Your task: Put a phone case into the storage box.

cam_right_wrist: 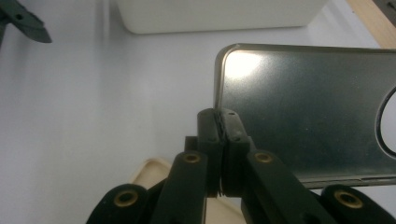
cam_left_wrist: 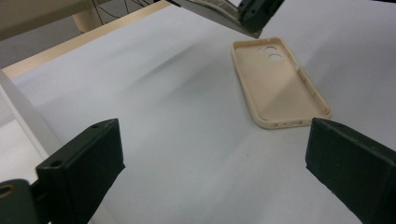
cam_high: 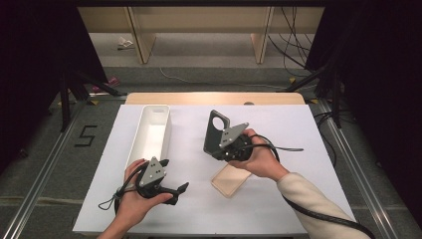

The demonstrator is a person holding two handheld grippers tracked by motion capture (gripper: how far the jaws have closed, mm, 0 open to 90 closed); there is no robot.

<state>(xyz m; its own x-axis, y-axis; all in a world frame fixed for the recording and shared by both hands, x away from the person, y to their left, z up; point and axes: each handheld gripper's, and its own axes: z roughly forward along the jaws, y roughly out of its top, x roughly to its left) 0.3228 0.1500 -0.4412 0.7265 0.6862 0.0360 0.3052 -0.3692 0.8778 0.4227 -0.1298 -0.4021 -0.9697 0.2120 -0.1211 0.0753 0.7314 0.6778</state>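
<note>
We're holding the phone (cam_high: 217, 132) edge-clamped in the right gripper (cam_high: 230, 145) above the case (cam_high: 228, 180), left gripper (cam_high: 175, 191) open beside it — keeping it level.

You have a white bin (cam_high: 155, 130) lying lengthwise on the left part of the white sheet (cam_high: 278, 124), its long side running away from you. Beyond the sheet a strip of wooden tabletop (cam_high: 214, 98) shows. Off to the left, a "5" (cam_high: 86, 136) is marked on the grey floor, and black cables (cam_high: 293, 40) trail at the far right.
</note>
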